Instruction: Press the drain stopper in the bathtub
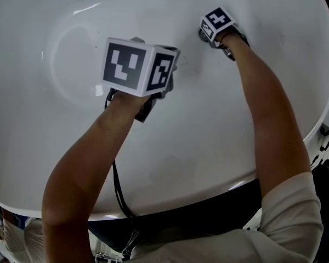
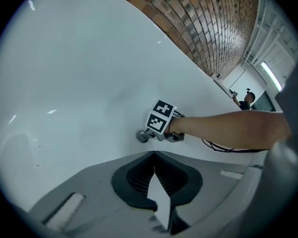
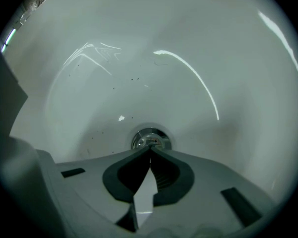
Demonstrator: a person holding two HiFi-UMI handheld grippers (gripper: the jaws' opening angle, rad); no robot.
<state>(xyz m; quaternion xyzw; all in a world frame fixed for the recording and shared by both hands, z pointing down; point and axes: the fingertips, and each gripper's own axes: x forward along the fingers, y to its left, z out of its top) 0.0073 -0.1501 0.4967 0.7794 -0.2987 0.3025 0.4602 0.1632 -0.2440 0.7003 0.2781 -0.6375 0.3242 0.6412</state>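
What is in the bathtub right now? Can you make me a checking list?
Surface: white bathtub, glossy, with a few tiny dark specks.
Job's things: round shiny drain stopper at the tub's bottom.
Clutter: nothing seen.
Grippers: right hand-held gripper has its jaws together, tips right at the stopper. Left hand-held gripper has its jaws together, empty, held apart from the stopper.
Cables: black cable runs from the left hand-held gripper down past the tub's rim.
Surroundings: brick wall; a person far off.
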